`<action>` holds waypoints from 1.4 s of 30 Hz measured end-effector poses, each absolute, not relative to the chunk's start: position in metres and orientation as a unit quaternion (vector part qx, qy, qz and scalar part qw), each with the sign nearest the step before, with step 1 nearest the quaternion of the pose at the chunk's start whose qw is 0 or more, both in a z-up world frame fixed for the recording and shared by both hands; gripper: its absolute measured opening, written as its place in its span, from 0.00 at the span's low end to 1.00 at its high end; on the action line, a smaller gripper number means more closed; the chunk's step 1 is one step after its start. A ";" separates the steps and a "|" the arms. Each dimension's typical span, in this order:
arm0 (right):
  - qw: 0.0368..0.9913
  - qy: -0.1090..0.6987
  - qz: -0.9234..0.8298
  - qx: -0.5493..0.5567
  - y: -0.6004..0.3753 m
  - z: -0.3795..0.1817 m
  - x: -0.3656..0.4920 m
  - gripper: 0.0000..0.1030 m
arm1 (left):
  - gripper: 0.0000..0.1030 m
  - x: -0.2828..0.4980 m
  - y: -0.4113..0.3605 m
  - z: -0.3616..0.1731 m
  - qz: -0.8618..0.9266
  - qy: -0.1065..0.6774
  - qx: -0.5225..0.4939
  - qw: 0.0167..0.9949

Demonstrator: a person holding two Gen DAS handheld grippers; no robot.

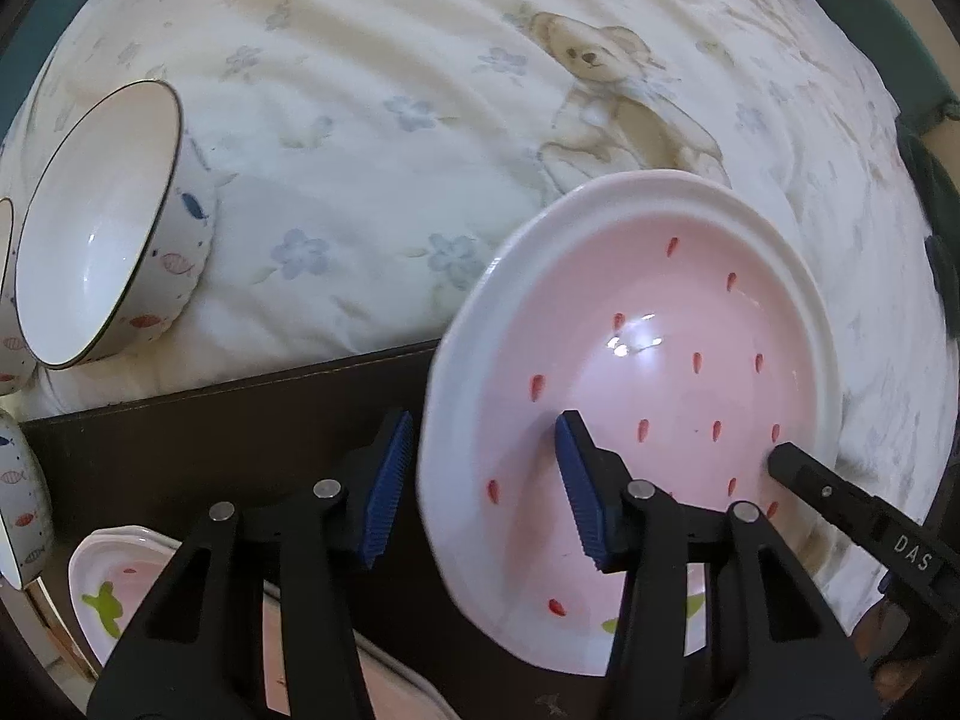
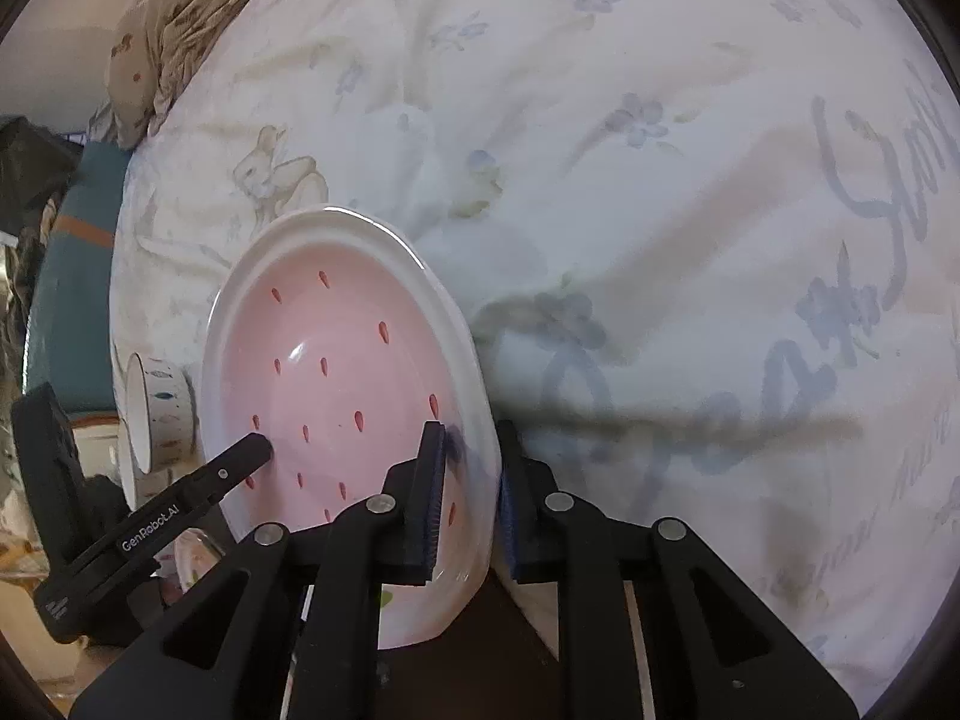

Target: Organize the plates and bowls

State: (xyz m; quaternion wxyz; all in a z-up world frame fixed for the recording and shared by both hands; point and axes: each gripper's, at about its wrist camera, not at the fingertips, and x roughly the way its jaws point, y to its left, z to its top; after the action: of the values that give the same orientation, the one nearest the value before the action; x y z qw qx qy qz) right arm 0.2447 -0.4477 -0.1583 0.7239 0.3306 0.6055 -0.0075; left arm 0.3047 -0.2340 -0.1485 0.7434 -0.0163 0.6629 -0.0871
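Observation:
A pink strawberry plate [image 1: 660, 372] with a white rim is held tilted above the bed edge; it also shows in the right wrist view [image 2: 348, 396]. My right gripper [image 2: 471, 498] is shut on its right rim, one pad inside and one behind. My left gripper [image 1: 483, 480] straddles its left rim with the jaws wide apart, not touching. A white fish-pattern bowl [image 1: 102, 240] lies on its side on the bedding at left and shows in the right wrist view [image 2: 159, 420]. Another pink plate [image 1: 114, 588] lies below my left gripper.
A quilt with bears and flowers [image 1: 420, 120] covers the bed. A dark brown bed frame edge [image 1: 210, 438] runs across the foreground. Parts of two more fish-pattern bowls [image 1: 18, 498] sit at the far left. A beige pillow [image 2: 180, 18] lies at the back.

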 end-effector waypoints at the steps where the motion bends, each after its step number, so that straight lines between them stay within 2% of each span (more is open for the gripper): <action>1: 0.724 0.606 -0.007 0.330 -0.447 -0.159 0.245 0.20 | 0.39 0.305 -0.236 -0.148 -0.090 0.663 -0.017 0.743; 6: 0.723 0.607 -0.007 0.331 -0.446 -0.161 0.247 0.22 | 0.38 0.306 -0.241 -0.148 -0.091 0.665 -0.021 0.741; 13: 0.721 0.611 -0.005 0.328 -0.443 -0.164 0.250 0.29 | 0.27 0.305 -0.224 -0.137 -0.107 0.645 -0.020 0.756; 17: 0.719 0.606 0.002 0.339 -0.445 -0.165 0.249 0.31 | 0.27 0.307 -0.215 -0.121 -0.110 0.635 -0.045 0.764; 28: 0.732 0.586 0.048 0.345 -0.429 -0.140 0.245 0.31 | 0.27 0.293 -0.189 -0.086 -0.075 0.594 -0.056 0.799; 35: 0.744 0.574 0.061 0.335 -0.422 -0.125 0.238 0.24 | 0.27 0.276 -0.184 -0.073 -0.080 0.583 -0.060 0.806; 42: 0.769 0.551 0.093 0.310 -0.413 -0.093 0.224 0.22 | 0.27 0.253 -0.169 -0.052 -0.080 0.571 -0.056 0.815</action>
State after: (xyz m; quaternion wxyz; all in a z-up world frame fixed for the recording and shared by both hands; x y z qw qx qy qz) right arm 0.2236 -0.4135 -0.0931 0.7692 0.3096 0.5513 0.0925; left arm 0.2533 -0.1693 -0.0522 0.8148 -0.0558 0.5715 -0.0797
